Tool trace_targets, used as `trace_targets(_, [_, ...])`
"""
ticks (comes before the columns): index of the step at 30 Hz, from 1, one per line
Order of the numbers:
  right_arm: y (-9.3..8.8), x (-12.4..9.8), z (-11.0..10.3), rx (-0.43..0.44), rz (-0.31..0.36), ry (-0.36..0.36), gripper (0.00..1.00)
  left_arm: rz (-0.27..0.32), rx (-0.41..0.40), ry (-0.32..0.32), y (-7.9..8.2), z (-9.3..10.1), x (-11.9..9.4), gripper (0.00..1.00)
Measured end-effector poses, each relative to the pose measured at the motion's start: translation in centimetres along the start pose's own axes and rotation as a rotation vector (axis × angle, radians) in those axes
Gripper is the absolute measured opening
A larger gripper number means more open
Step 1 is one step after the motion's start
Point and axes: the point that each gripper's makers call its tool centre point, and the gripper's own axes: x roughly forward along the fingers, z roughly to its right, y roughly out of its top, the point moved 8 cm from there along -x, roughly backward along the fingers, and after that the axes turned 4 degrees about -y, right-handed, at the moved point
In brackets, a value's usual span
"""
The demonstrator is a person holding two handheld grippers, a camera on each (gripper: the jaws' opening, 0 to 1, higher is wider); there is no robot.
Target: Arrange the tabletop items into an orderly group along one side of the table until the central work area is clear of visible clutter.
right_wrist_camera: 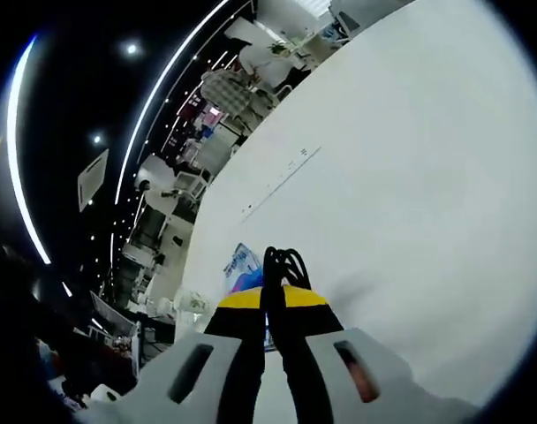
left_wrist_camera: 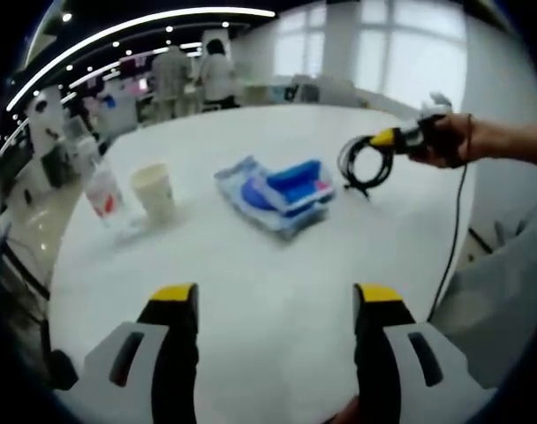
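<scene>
A wide white table (left_wrist_camera: pixel 251 291) is seen in the left gripper view, with two people standing far off at its 12 o'clock edge. Near the table's centre a blue and white packet (left_wrist_camera: pixel 277 194) is laid flat. At 9 o'clock from that packet a pale paper cup (left_wrist_camera: pixel 154 190) is stood upright, and just beyond it, at 9 o'clock again, a clear plastic bottle (left_wrist_camera: pixel 103 196) with a red label is stood close to the table's rim. The left gripper (left_wrist_camera: pixel 275 305) is held low over bare table at 6 o'clock, its yellow-tipped jaws spread wide with nothing between them. At 3 o'clock from the packet the right gripper (left_wrist_camera: pixel 381 140) is carried in a hand (left_wrist_camera: pixel 450 140), and a coiled black cable (left_wrist_camera: pixel 364 166) is hung from its jaws above the table. In the right gripper view the right gripper's jaws are seen pressed together on the loops of that cable, with the packet partly hidden behind them.
</scene>
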Motion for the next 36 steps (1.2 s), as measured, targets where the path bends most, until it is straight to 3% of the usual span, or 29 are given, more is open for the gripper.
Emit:
trace_targets(9, [-0.2, -0.5, 2.0, 0.008, 0.003, -0.047, 0.04, -0.004, -0.004, -0.003, -0.2, 0.0, -0.1, 0.67])
trace_targets(17, [-0.9, -0.6, 3.8, -0.026, -0.035, -0.107, 0.04, -0.007, 0.003, 0.0, -0.2, 0.0, 0.0, 0.68])
trace_targets(20, [-1.0, -0.5, 4.4, 0.001, -0.032, -0.121, 0.04, -0.002, -0.006, 0.003, -0.2, -0.1, 0.0, 0.68])
trace_targets(36, [-1.9, 0.3, 5.8, -0.077, -0.086, -0.221, 0.04, -0.004, 0.002, -0.005, -0.2, 0.0, 0.1, 0.7])
